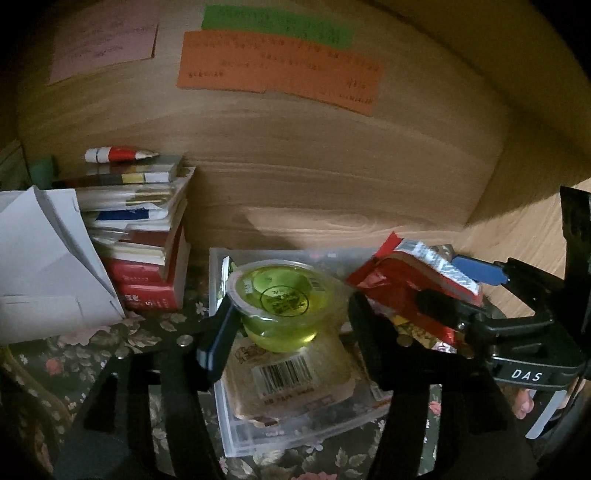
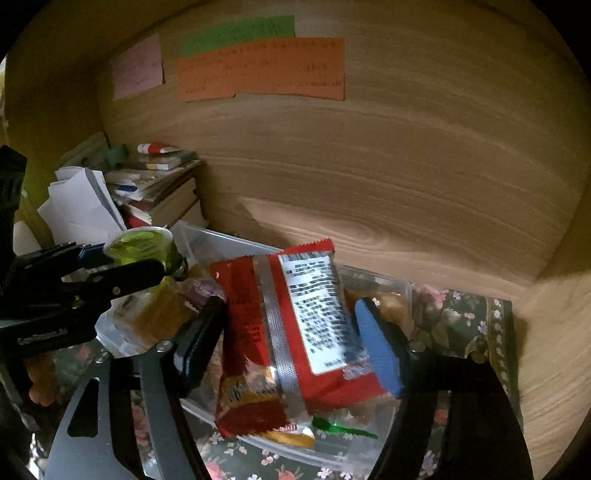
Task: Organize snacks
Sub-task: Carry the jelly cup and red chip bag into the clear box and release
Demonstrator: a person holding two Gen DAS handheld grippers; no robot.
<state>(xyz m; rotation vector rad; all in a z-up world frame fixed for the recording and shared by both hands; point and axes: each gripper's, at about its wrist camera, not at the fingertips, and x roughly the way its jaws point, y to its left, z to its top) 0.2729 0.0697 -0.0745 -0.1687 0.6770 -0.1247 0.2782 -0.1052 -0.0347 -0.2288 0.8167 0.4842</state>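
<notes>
1. Two grippers reach over a clear plastic box point(image 1: 236, 435) that sits on a flowered cloth point(image 1: 147, 325) against a wooden back wall point(image 1: 332, 177).
2. Left gripper point(image 1: 288, 328): its fingers stand either side of a green jelly cup point(image 1: 284, 302). The left finger touches the cup's rim; the right one shows a sliver of gap, so I cannot tell whether the cup is truly pinched. The cup rests on a tan wrapped snack with a barcode point(image 1: 284, 376), which lies in the box.
3. Right gripper point(image 2: 295, 332): its fingers are spread fairly wide with a red snack packet point(image 2: 295, 325) between them. The blue pad point(image 2: 380, 350) sits at the packet's right edge, while the black finger point(image 2: 199, 332) looks just clear of the left edge. The packet lies tilted on other wrapped snacks in the box.
4. Close on the left, a stack of books point(image 1: 147, 236) stands beside the box, with a red and white tube point(image 1: 118, 154) on top and loose white papers point(image 1: 48, 258) leaning against it.
5. Pink point(image 1: 103, 44), green point(image 1: 277, 26) and orange point(image 1: 280, 66) notes are stuck to the wall above.
6. Each gripper crowds the other's side of the box.
</notes>
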